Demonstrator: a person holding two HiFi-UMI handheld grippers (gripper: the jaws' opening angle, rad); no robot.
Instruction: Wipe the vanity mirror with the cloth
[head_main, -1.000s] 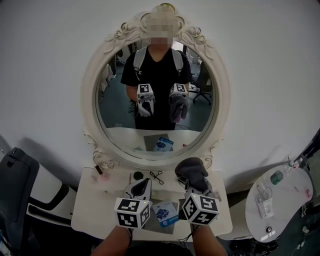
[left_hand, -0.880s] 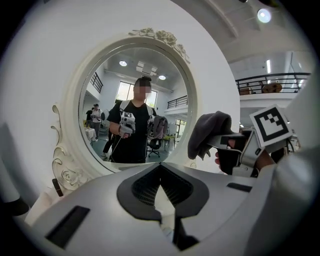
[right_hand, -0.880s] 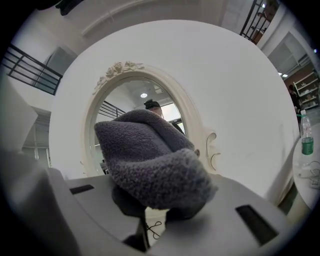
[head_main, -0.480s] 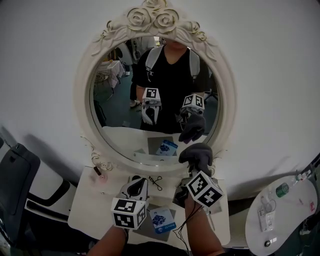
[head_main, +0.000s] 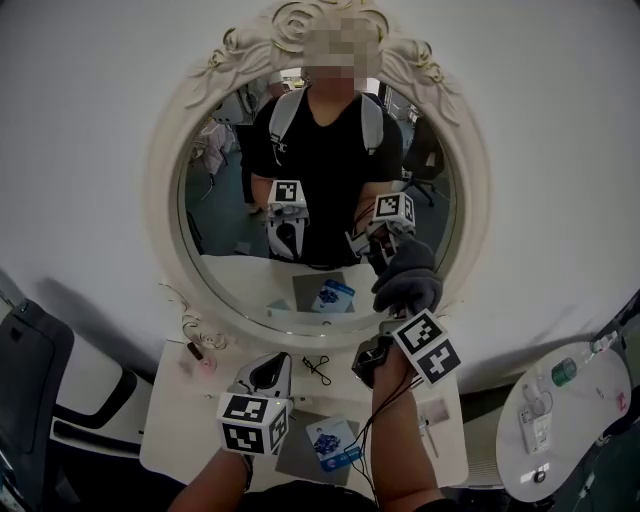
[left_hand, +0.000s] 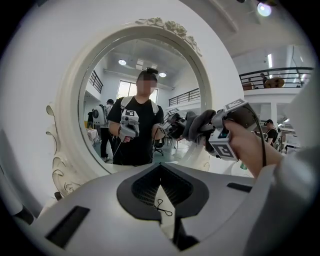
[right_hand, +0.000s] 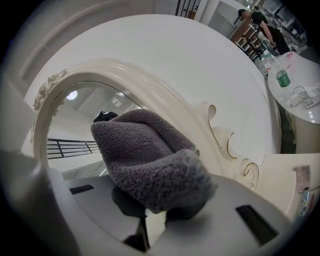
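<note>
Right gripper (head_main: 398, 305), clenched on the cloth (head_main: 408, 278), has climbed in the head view from above the table (head_main: 180, 420) to the lower right rim of the mirror (head_main: 215, 235), so wiping looks about to start. The left gripper (head_main: 268, 375) stays low over the table. Left gripper view: its jaws are together on nothing, and the cloth (left_hand: 197, 125) is by the glass. Right gripper view: the cloth (right_hand: 150, 160) bunches between the jaws, with the frame just beyond; I cannot confirm contact.
</note>
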